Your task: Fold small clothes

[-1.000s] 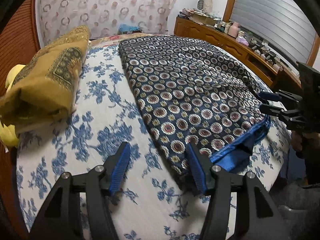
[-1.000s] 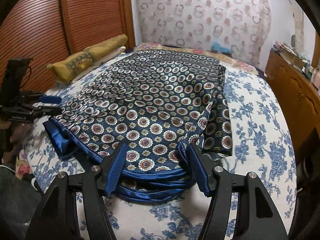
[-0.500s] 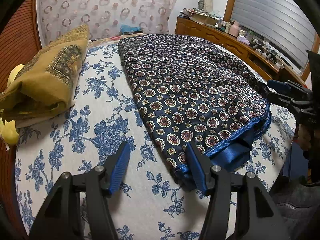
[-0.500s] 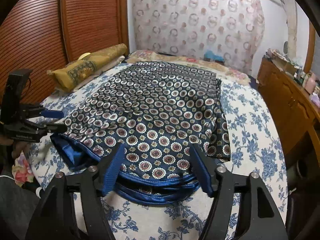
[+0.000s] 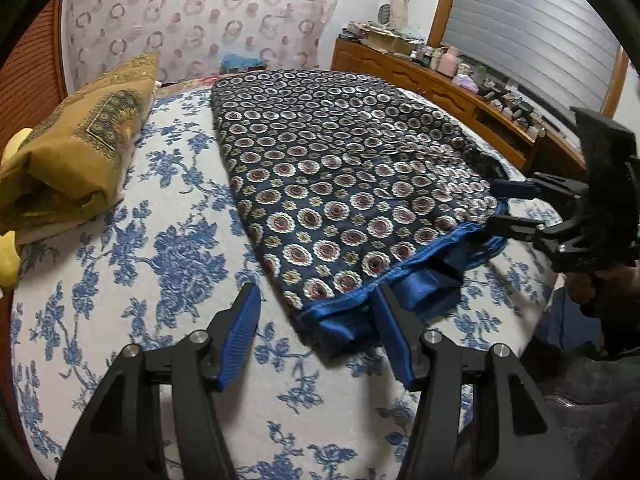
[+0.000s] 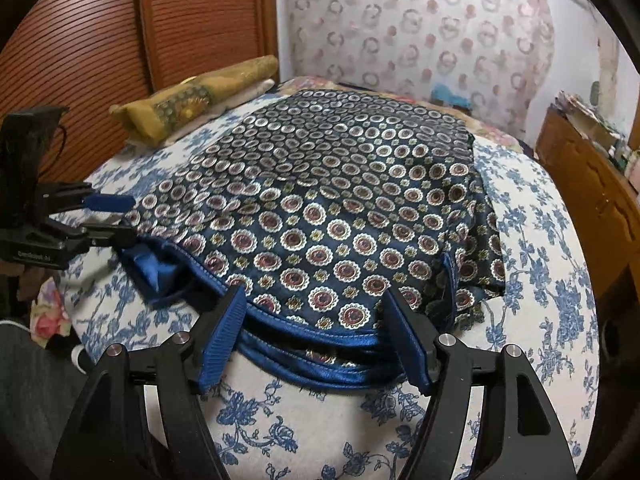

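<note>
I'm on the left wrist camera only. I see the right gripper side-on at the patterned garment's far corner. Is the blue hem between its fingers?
Observer: Yes. In the right wrist view, the right gripper stands open astride the blue hem of the patterned garment, with the pads not pressing.
Operator: Anything sticking out on that side?
Observer: A patterned flap pokes out past the garment's right edge onto the floral bedsheet.

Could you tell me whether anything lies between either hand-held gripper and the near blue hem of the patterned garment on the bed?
Nothing visible does. The left hand-held gripper, its jaws closing, already straddles the patterned garment's blue hem corner. The right hand-held gripper stands open astride the same hem. The folded yellow cloth lies well aside.
</note>
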`<state>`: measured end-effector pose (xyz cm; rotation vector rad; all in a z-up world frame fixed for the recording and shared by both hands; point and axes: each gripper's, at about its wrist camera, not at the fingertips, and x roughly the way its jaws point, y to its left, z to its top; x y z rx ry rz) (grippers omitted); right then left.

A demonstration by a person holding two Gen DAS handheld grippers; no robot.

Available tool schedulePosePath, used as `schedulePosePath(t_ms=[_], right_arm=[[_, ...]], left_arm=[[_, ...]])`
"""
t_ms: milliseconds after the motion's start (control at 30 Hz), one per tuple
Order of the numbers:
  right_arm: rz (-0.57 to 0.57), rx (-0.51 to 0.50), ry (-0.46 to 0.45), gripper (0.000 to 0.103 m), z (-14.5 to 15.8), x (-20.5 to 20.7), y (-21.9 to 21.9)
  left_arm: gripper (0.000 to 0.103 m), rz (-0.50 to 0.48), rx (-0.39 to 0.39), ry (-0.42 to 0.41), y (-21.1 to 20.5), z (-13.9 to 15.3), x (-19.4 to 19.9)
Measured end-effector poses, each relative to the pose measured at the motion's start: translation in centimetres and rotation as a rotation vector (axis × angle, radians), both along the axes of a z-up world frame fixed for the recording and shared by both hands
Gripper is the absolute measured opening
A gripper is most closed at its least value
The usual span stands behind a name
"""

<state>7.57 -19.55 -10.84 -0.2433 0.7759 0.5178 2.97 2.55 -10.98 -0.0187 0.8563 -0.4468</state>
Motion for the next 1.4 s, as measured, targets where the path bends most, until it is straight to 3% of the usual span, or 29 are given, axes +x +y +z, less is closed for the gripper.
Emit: schedulePosePath(t_ms=[167, 200, 300, 433, 800, 1167, 1233, 1267, 1367, 1400], right_arm=[[0.021, -0.004, 0.013, 0.072, -0.3, -0.3, 0.0], [0.028, -0.005, 0.016, 0.072, -0.4, -0.4, 0.0], [0.052, -0.015, 0.023, 0.072, -0.6, -0.7, 0.3], [0.09, -0.05, 0.023, 0.072, -0.8, -0.9, 0.9], [0.158, -0.061, 0.036, 0.072, -0.5, -0.7, 1.6], [0.086, -0.071, 0.005, 0.072, 0.3, 1.0, -0.5], [0.069, -0.064, -0.004, 0.065, 0.5, 1.4, -1.3], [0.065, -0.057, -0.005, 0.056, 0.6, 1.7, -1.6], [0.044, -0.01, -0.005, 0.015, 0.9, 2.4, -2.7], [0.042, 0.004, -0.008, 0.009, 1.1, 2.7, -2.9]], left_arm=[[0.025, -0.006, -0.036, 0.016, 0.1, 0.1, 0.0], [0.011, 0.0, -0.032, 0.014, 0.0, 0.1, -0.1], [0.004, 0.01, -0.048, -0.004, 0.2, 0.8, -0.1], [0.003, 0.012, -0.131, -0.047, 0.6, 3.1, 0.0], [0.003, 0.003, -0.142, -0.179, -0.3, 8.2, 2.4], [0.003, 0.011, -0.136, -0.223, -1.2, 10.1, 3.9], [0.003, 0.013, -0.128, -0.229, -1.2, 10.3, 3.9], [0.003, 0.013, -0.124, -0.232, -1.3, 10.4, 4.0], [0.003, 0.01, -0.12, -0.233, -1.3, 10.3, 4.3], [0.003, 0.013, -0.116, -0.235, -1.3, 10.3, 4.6]])
